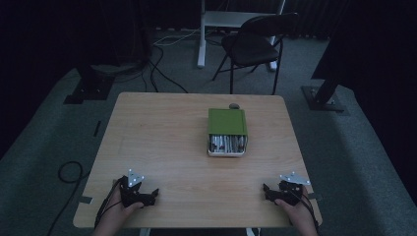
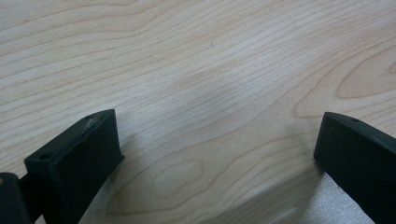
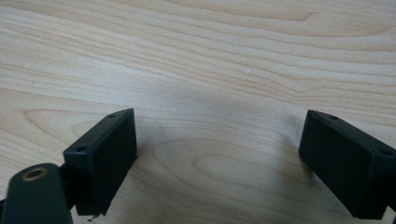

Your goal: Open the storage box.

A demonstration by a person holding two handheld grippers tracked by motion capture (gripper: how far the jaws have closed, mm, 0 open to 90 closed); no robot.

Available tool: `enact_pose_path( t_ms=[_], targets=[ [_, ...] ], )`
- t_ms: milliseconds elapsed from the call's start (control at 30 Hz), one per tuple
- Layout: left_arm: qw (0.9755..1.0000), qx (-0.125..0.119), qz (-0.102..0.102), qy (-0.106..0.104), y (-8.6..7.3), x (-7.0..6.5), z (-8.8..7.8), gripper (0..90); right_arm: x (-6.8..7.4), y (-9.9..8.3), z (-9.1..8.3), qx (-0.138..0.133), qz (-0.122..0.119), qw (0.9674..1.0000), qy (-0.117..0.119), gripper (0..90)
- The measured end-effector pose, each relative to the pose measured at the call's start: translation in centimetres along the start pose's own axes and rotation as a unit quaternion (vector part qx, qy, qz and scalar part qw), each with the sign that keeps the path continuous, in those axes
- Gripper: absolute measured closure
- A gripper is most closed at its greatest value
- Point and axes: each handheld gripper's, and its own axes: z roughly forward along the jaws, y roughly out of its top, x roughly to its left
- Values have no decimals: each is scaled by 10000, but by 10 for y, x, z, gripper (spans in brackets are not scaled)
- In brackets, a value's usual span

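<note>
High view first: we see a green box (image 1: pixel 227 132) lying a little right of the frame's centre, on the pale wooden worktop (image 1: pixel 162 142). Its lid is flat and plain green, roughly square, and it covers the upper part of the box. At the lower end, nearer our hands, the box is white-rimmed and open, and a row of grey, metallic-looking pieces shows there; they are too small and dim for us to tell what they are. A small dark round object (image 1: pixel 234 105) sits just above the box's upper edge, close to the far edge of the worktop.

Our left tongs (image 1: pixel 153 192) rest at the lower left of the frame, held in our left hand (image 1: pixel 120 206), and our right tongs (image 1: pixel 266 189) rest at the lower right, held in our right hand (image 1: pixel 295 209). Both sit well apart from the box, with bare wood between.

From the left gripper view, the two black jaws of the left tongs stand wide apart over the wood grain, nothing between them. From the right gripper view, the right tongs likewise stand wide apart, with bare worktop between.

A dark folding chair (image 1: pixel 253 44) stands on the grey floor (image 1: pixel 44 132) beyond the worktop, in the upper middle of the frame.
</note>
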Motion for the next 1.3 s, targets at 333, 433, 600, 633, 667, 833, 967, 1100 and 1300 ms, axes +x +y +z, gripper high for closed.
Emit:
enact_pose_path(
  t_ms=[333, 433, 600, 633, 667, 833, 967, 1100, 1300],
  targets=[
    [10000, -3, 3, -1, 0, 0, 0, 10, -2, -1, -1, -6, -187, 9997, 185, 113],
    [10000, -1, 5, 0, 0, 0, 0, 10, -2, -1, -1, -51, -233, 9993, 290, 140],
    [10000, -2, 5, 0, 0, 0, 0, 10, -3, 0, -1, -87, -290, 9993, 203, 124],
    [10000, -2, 5, 0, 0, 0, 0, 10, -2, 1, 0, -61, -300, 9993, 203, 123],
    [10000, -2, 5, 1, 0, 0, 0, 9, -1, 1, 0, -67, -328, 9992, 199, 123],
    [10000, -2, 5, 1, 0, 0, 0, 10, 5, 5, 4, -77, -317, 9994, 127, 123],
    [10000, -3, 3, 0, 0, 0, 0, 9, 13, 8, 6, -164, -327, 9992, 174, 123],
    [10000, -2, 6, 0, 0, 0, 0, 10, 20, 13, 8, -333, -348, 9987, 156, 123],
    [10000, -2, 3, 0, 0, 0, 0, 10, 32, 21, 13, -397, -623, 9971, 155, 123]
  ],
)
